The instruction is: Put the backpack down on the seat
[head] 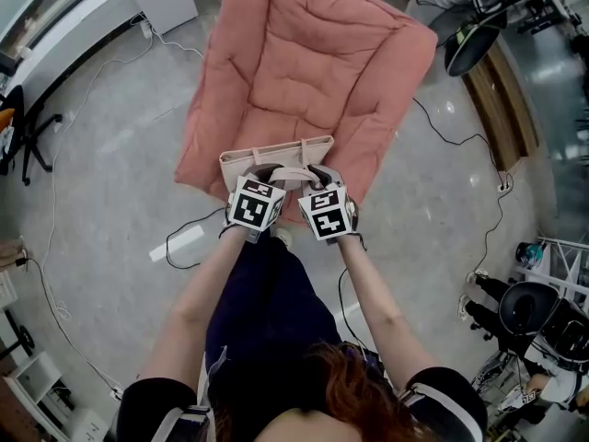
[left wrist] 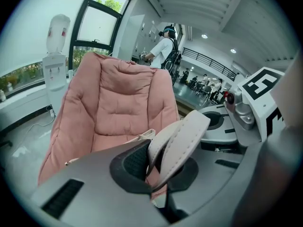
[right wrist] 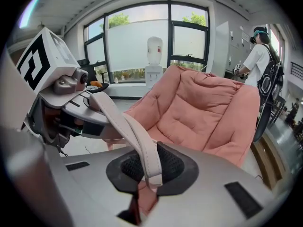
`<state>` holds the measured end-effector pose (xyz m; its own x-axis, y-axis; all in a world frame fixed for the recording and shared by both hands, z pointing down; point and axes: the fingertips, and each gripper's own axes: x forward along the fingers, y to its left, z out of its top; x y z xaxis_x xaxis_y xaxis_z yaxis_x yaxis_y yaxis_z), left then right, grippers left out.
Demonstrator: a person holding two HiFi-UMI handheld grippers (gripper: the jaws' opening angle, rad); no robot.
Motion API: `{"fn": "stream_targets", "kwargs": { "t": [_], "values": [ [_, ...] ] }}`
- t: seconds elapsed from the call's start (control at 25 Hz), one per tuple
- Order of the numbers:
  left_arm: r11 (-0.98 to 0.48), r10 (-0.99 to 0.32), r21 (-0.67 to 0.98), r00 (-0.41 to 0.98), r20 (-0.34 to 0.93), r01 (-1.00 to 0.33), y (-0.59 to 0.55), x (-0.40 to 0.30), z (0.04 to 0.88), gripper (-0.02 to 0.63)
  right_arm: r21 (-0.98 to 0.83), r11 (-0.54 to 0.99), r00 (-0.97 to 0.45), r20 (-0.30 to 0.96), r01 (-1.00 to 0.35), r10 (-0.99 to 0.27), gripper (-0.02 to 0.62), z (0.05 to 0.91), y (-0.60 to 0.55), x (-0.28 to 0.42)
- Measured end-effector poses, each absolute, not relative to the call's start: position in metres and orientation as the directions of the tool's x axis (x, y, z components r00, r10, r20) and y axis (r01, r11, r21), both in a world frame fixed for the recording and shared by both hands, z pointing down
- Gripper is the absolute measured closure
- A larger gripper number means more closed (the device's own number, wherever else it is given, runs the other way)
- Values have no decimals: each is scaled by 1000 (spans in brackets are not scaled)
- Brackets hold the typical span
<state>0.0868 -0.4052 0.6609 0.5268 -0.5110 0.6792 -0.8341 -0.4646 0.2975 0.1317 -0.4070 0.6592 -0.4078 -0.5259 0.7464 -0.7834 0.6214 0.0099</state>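
1. Over the front lip of the pink chair [head: 213, 90], the beige backpack [head: 276, 157] is held clear of the seat cushion [head: 313, 86]. Its top edge is level and its body hangs at the chair's near edge.
2. The left gripper [left wrist: 156, 164] is clamped tight on the pale carry strap [left wrist: 182, 136]. The right gripper [right wrist: 147, 169] is closed just as firmly on that strap, and the two are held side by side, nearly touching.
3. For a clean set-down, it is judged that the bag should be carried forward over the cushion and lowered with both grippers level. The strap should be released only once the weight is taken by the padding.
4. The front lip is the edge to be cleared. A bag set too near it could tip back towards the person's legs.
5. Open room is offered by the seat's wide hollow, bounded by raised padded sides and the backrest. A cable [head: 184, 233] lies on the floor left of the chair, and a wooden bench [head: 502, 99] stands well apart at right.
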Motion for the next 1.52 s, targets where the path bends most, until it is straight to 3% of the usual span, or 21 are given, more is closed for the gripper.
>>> {"fn": "stream_targets", "kwargs": {
  "t": [0.88,0.96,1.0,1.04,1.08,1.12,1.16,1.52],
  "values": [
    [-568,-410,233,517,751,-789,-372,84,700,588,21,723,-465,752,-691,-467,555,688,-376,124],
    [-574,-412,217,508,757,-789,-373,84,701,588,6,722,-479,744,-692,-465,527,687,-376,124],
    [-573,-413,209,500,761,-792,-373,82,701,587,-2,721,-486,740,-693,-465,476,687,-376,123],
    [-570,-414,203,491,766,-796,-374,81,702,579,-8,718,-489,738,-696,-466,429,687,-377,124],
    [-565,-412,201,485,772,-800,-374,80,703,523,-10,713,-488,737,-701,-468,393,687,-377,125],
    [-562,-406,203,481,777,-802,-373,79,705,386,-10,708,-483,738,-706,-471,361,688,-378,127],
    [-559,-401,201,475,784,-804,-371,77,707,348,-6,704,-475,741,-711,-474,345,689,-378,129],
    [-546,-383,189,444,810,-816,-360,62,714,322,31,716,-428,783,-698,-451,310,694,-364,148]
  ]
}}
